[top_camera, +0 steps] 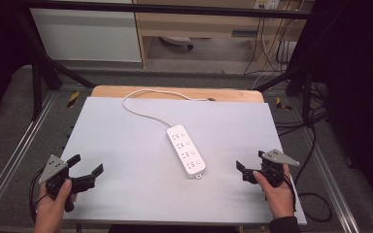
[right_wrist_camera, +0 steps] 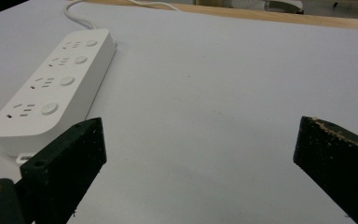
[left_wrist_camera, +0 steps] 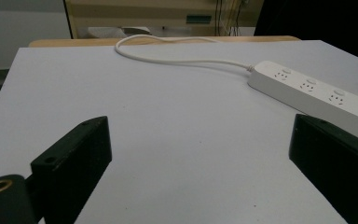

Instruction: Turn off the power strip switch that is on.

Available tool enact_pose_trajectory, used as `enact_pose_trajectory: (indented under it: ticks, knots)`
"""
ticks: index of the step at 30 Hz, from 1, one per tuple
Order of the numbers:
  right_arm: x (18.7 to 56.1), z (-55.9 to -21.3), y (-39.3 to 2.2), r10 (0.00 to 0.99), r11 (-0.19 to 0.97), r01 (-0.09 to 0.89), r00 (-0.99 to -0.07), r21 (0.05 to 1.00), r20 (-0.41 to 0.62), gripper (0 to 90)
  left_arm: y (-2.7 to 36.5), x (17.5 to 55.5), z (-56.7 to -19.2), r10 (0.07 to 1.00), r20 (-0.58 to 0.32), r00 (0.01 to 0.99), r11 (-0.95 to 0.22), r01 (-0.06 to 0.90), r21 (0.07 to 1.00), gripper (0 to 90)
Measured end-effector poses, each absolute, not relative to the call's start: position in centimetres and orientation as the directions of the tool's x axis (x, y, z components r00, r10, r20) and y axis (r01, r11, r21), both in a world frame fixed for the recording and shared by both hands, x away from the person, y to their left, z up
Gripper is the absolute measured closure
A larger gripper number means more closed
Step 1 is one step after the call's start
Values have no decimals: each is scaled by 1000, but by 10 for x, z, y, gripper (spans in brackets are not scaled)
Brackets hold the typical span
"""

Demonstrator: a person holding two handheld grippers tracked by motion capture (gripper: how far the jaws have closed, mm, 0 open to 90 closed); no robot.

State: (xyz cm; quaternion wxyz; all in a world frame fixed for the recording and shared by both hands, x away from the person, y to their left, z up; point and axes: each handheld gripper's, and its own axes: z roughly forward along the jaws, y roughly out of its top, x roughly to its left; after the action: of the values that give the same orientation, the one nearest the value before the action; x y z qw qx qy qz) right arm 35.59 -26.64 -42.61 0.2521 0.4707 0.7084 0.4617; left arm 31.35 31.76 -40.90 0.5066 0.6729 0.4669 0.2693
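**Inspector:** High view first. Where does the power strip lie?

**Operator:** Near the middle of the table, flat, sockets facing up. Its long axis runs from the far side toward me, leaning slightly to my right at the near end. Its white cord leaves the far end, loops left of the strip and runs off toward the table's back edge.

**Inspector:** Which of your tools is nearer to it?

**Operator:** My right gripper, by my judgement. It sits just right of the strip's near end, apart from it. My left gripper is well apart, left of the strip near the front edge.

**Inspector:** State of the tools?

**Operator:** Both have their jaws spread wide and hold nothing. In the right gripper view the strip lies off to the left, beyond the left jaw, with bare table between the jaws. In the left gripper view the strip lies ahead to the right, its near part hidden behind the right jaw.

**Inspector:** What does the next move turn on?

**Operator:** On that offset. The right gripper would have to swing toward the strip's near end and meet it across its short width, not along its length.

**Inspector:** Any containers?

**Operator:** I see none. All four sockets are unoccupied.
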Motion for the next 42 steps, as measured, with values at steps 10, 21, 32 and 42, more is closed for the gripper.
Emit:
enact_pose_trajectory:
  ticks: [10, 21, 32, 42]
  knots:
    - [360, -422, -259, 893, 133, 465, -439, 875, 98, 29, 316, 314, -410, 900, -111, 420, -53, 360, 932, 56]
    - [381, -402, -232, 882, 117, 467, -454, 877, 124, 71, 317, 315, -412, 901, -108, 421, -65, 376, 924, 57]
    - [410, -384, -203, 869, 174, 438, -490, 882, 72, 253, 315, 315, -413, 897, -105, 428, -72, 378, 923, 57]
    - [423, -382, -190, 843, 146, 400, -528, 905, 98, 580, 314, 315, -413, 897, -99, 431, -80, 378, 922, 57]
